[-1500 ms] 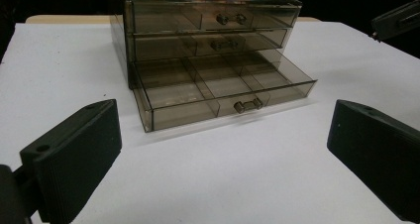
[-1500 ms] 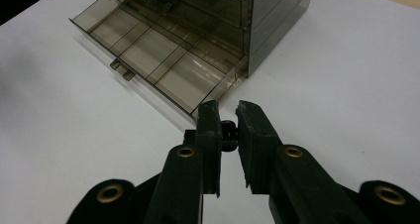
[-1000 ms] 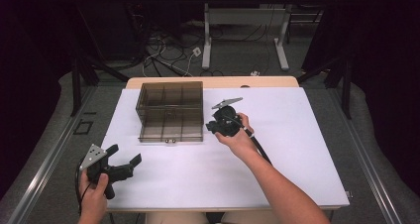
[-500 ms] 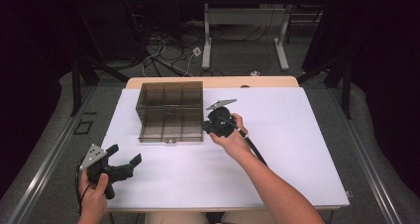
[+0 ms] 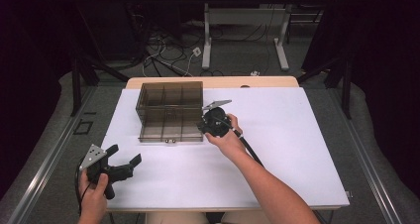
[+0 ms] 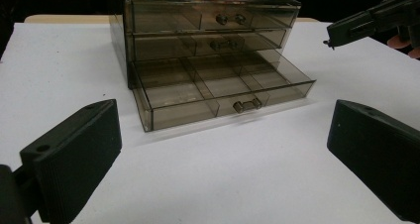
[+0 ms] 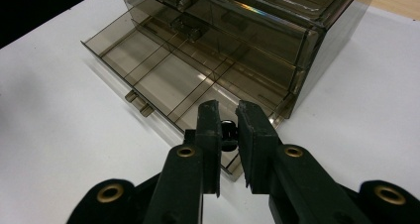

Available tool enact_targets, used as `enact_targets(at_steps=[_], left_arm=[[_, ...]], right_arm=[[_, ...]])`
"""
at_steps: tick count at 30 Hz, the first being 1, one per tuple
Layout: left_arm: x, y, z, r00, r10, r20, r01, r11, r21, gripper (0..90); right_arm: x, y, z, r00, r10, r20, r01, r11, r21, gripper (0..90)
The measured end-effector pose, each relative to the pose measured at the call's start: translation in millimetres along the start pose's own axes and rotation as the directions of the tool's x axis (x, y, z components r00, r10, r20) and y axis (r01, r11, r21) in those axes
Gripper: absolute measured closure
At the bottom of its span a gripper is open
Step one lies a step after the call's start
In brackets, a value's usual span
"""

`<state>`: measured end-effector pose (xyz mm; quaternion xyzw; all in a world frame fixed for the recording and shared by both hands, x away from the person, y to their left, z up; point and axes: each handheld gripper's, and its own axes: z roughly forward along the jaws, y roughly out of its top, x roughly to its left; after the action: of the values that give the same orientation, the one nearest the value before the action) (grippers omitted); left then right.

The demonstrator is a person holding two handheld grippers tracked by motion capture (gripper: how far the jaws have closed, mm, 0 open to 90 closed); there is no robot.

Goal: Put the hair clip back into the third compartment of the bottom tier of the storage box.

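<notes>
Hovering over right front corner of pulled-out bottom drawer (image 7: 163, 80): right gripper (image 7: 229, 122), jaws closed together on small black object (image 7: 228, 129), too small to identify. Smoked transparent drawer organizer (image 5: 171, 111) sits left of centre on white table (image 5: 297, 135), toward far edge; bottom drawer open, divided compartments visible, upper drawers shut. Left gripper (image 5: 121, 159) at near left table edge, well apart from organizer, jaws wide open, nothing between them.
</notes>
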<state>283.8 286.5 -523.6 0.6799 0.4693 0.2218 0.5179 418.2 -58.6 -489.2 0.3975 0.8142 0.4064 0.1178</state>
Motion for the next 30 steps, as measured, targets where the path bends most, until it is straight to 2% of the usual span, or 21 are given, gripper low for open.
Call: enact_targets(at_steps=[8, 10, 11, 12, 13, 17, 19, 30], left_arm=[[0.1, -0.2, 0.1, 1.0, -0.001, 0.0, 0.001, 1.0, 0.0, 0.5], [0.0, -0.3, 0.1, 1.0, -0.001, 0.0, 0.001, 1.0, 0.0, 0.5], [0.0, -0.3, 0.1, 1.0, -0.001, 0.0, 0.001, 1.0, 0.0, 0.5], [0.0, -0.3, 0.1, 1.0, -0.001, 0.0, 0.001, 1.0, 0.0, 0.5], [0.0, -0.3, 0.2, 1.0, -0.001, 0.0, 0.001, 1.0, 0.0, 0.5], [0.1, -0.4, 0.1, 1.0, -0.002, 0.001, 0.002, 1.0, 0.001, 0.5], [0.1, -0.4, 0.1, 1.0, -0.001, 0.001, 0.001, 1.0, 0.001, 0.5], [0.2, -0.3, 0.1, 1.0, 0.0, 0.001, 0.0, 1.0, 0.001, 0.5]], right_arm=[[-1.0, -0.6, 9.1, 1.0, -0.002, 0.003, 0.002, 1.0, 0.0, 80.2], [-1.8, -1.6, 13.2, 1.0, 0.002, -0.002, -0.002, 1.0, -0.013, 80.2], [-1.8, -1.3, 13.0, 1.0, 0.0, 0.004, 0.0, 1.0, 0.015, 80.2], [-1.6, -1.7, 14.4, 1.0, 0.0, 0.005, 0.0, 1.0, 0.021, 80.2], [-1.2, -2.7, 16.9, 1.0, 0.002, 0.0, -0.002, 1.0, 0.007, 80.2], [-0.5, -4.0, 22.1, 1.0, -0.01, 0.001, 0.01, 1.0, 0.022, 80.2], [-0.4, -4.9, 25.9, 0.9999, -0.014, -0.003, 0.015, 1.0, 0.011, 80.2], [1.5, -6.5, 34.5, 0.9999, -0.013, 0.011, 0.013, 1.0, 0.021, 80.2]])
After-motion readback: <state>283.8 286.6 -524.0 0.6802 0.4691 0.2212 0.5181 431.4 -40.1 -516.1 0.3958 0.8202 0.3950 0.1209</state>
